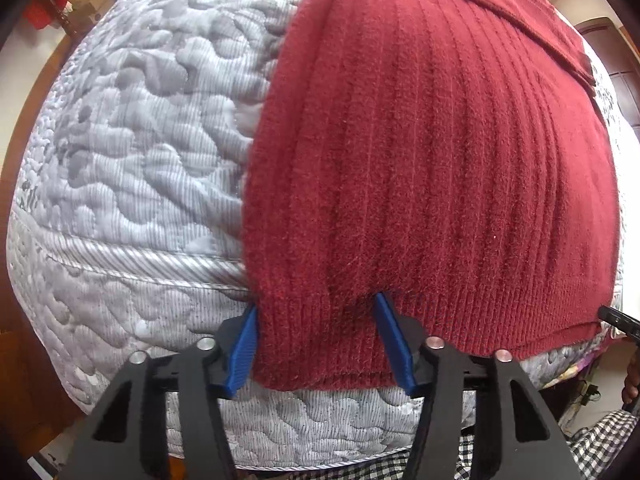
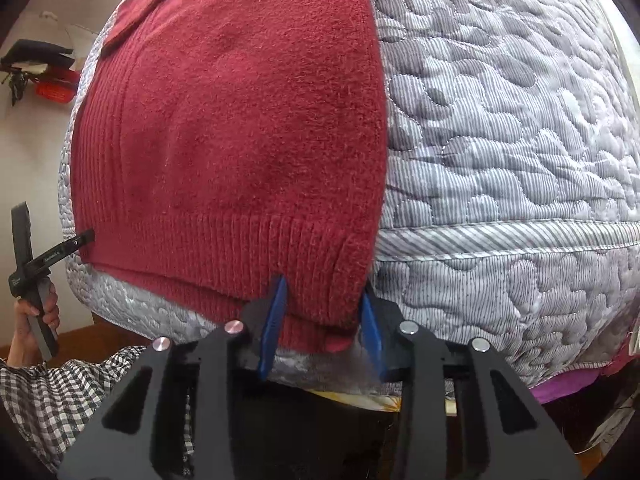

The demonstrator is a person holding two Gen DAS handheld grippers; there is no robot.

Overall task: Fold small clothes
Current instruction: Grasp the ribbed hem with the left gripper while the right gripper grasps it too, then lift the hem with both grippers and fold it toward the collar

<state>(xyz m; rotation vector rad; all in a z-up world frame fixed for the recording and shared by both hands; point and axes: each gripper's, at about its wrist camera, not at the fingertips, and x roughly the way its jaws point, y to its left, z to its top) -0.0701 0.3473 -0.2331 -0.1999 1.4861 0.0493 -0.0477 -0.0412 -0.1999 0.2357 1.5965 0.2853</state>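
Two grippers, left (image 1: 316, 344), right (image 2: 320, 324), straddle one red sweater (image 1: 432, 168) hem.

A home bedroom: quilted mattress (image 1: 132, 152), wooden door (image 1: 616, 64)

Two close wrist views, shared sweater (image 1: 432, 168)

1. The far part of the sweater (image 1: 432, 152) is cut off by the top edge in both views.
2. The mattress (image 1: 132, 128) under the sweater is hidden.
3. The hem corners lie between the blue fingers (image 1: 242, 356) of each gripper; whether the cloth is pinched cannot be told.
4. The red and dark things (image 2: 44, 72) by the wall are blurred and cannot be identified.
5. The checked sleeve (image 2: 60, 396) is cut off by the frame edge.
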